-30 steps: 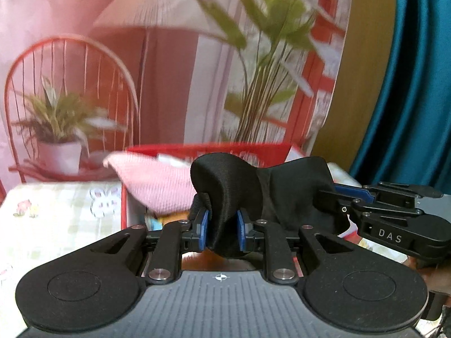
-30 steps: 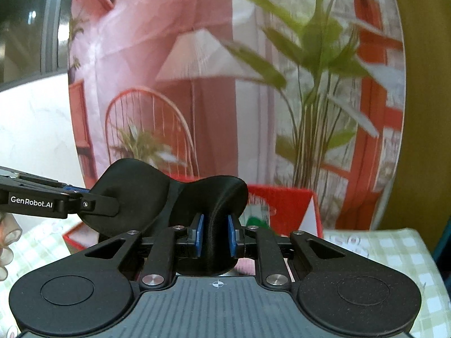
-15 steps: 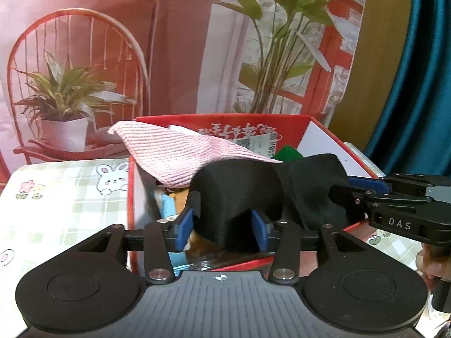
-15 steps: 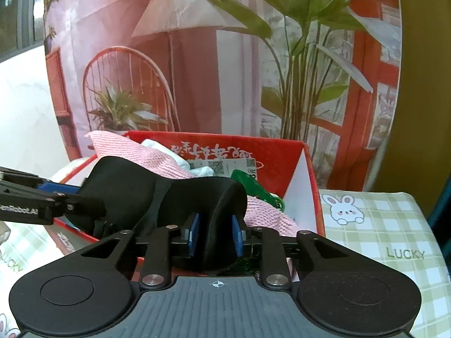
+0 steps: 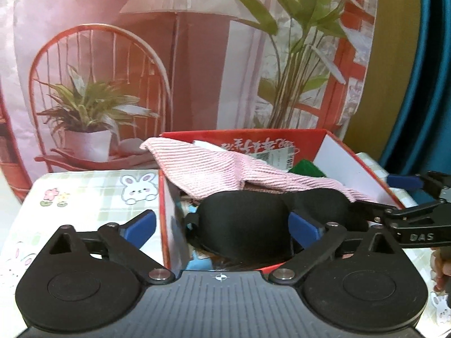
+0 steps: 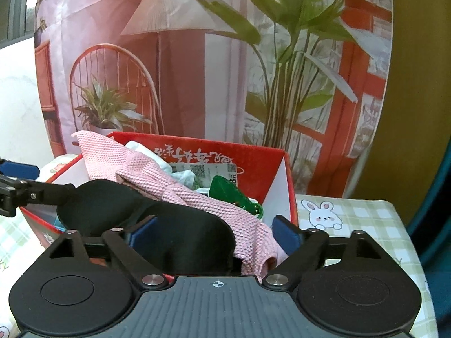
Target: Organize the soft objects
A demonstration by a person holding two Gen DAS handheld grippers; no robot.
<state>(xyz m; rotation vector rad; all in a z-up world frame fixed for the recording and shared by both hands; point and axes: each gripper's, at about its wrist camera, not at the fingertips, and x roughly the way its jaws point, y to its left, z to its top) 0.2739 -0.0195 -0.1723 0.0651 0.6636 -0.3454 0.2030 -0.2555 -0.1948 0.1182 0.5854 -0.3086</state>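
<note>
Left gripper point(image 5: 222, 225) spreading wide around the black cloth point(image 5: 242, 225) at lower centre, right gripper point(image 6: 214, 232) gaping too, cloth lying in the red box point(image 6: 197, 148) on the pink towel point(image 6: 157, 177)

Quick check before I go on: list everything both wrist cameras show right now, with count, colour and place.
Box: one, red with white inner walls, on the table, open top.
Eye mask: one, black, lying in the front of the box, between the open fingers of both grippers.
Cloth: one, pink, ribbed, draped over the box contents and its rim.
Green item: one, inside the box at the back; kind unclear.
Tablecloth: one, pale check with rabbits, under the box.
Backdrop: one, printed chair, lamp and plants, behind.
Curtain: one, teal, far right.
Left gripper: black, blue pads, open.
Right gripper: same, open.
</note>
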